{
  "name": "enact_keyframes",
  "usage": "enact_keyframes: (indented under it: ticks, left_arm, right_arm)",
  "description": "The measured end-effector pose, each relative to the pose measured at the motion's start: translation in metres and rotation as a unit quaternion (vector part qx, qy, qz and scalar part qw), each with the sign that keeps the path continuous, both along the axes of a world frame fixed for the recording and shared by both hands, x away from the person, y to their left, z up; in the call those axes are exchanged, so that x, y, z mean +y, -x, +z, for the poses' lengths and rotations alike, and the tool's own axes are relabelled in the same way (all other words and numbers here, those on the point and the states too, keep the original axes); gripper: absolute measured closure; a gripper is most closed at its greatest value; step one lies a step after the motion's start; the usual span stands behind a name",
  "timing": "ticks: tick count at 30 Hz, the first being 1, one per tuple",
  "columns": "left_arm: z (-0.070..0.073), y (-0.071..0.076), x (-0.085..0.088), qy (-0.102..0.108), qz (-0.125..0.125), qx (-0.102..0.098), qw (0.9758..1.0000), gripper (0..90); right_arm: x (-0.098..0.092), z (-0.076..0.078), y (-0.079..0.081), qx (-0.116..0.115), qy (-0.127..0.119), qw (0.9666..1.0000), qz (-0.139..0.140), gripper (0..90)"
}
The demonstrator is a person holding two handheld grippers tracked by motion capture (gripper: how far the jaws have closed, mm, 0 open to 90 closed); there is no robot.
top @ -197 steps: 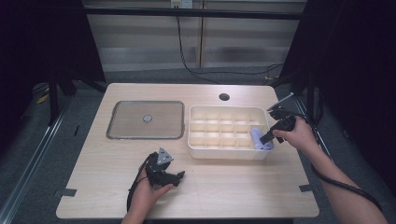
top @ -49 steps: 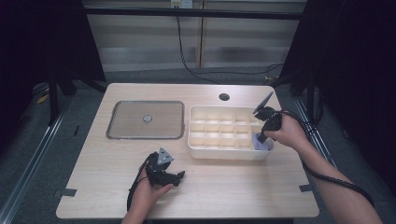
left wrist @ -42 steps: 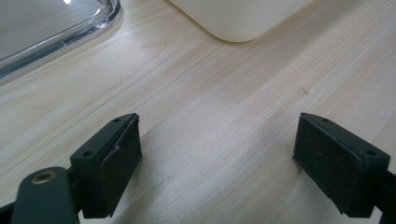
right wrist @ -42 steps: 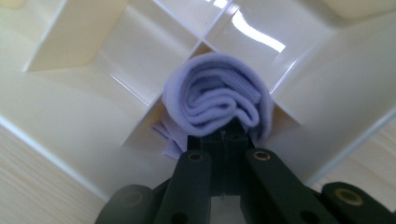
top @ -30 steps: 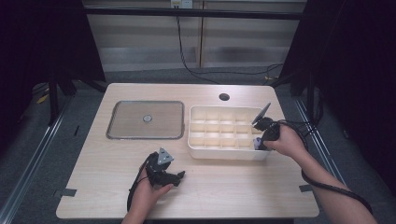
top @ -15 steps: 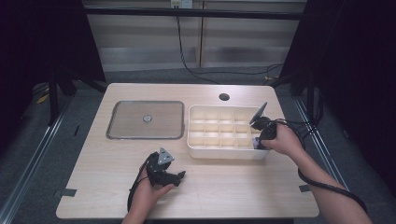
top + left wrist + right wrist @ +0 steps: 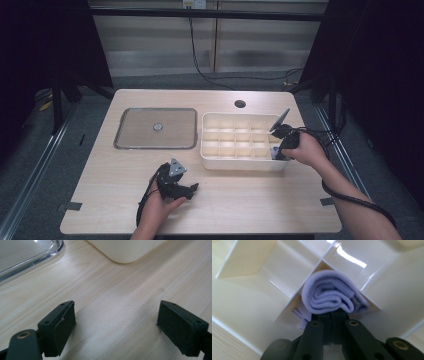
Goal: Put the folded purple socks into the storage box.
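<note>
Lowered into the corner compartment, right gripper (image 7: 333, 315) pinches the half-hidden lilac cloth (image 7: 329, 293).

The flat tray (image 7: 155, 128) sat on the table (image 7: 240, 200) left of the divided box (image 7: 243, 141), just beside it. The rolled cloth (image 7: 328, 296) was tucked in the box's near right corner compartment.

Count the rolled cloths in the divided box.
1. The lavender rolled cloth sits in the near right corner cell of the divided box, at the right claw. No others visible.
</note>
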State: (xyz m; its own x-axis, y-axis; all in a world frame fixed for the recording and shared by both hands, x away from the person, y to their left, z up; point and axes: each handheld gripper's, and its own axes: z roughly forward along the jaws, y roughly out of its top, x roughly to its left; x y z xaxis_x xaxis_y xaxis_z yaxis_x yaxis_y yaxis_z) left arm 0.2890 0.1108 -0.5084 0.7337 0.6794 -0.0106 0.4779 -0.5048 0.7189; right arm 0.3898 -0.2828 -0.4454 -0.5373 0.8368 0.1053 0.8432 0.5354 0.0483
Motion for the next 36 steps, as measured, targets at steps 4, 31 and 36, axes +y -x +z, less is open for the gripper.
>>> enact_keyframes:
  ticks: [4, 31, 36]
  left_arm:
    - [0.0, 0.0, 0.0, 0.0, 0.0, 0.0, 1.0, 14.6]
    - [0.0, 0.0, 0.0, 0.0, 0.0, 0.0, 1.0, 14.7]
    - [0.0, 0.0, 0.0, 0.0, 0.0, 0.0, 1.0, 14.7]
  right_arm:
    - [-0.001, 0.005, 0.001, -0.001, 0.001, 1.0, 0.001, 84.6]
    - [-0.007, 0.043, 0.008, -0.022, -0.024, 0.9993, 0.018, 59.9]
    - [-0.006, 0.049, 0.009, -0.026, -0.026, 0.9991, 0.021, 58.4]
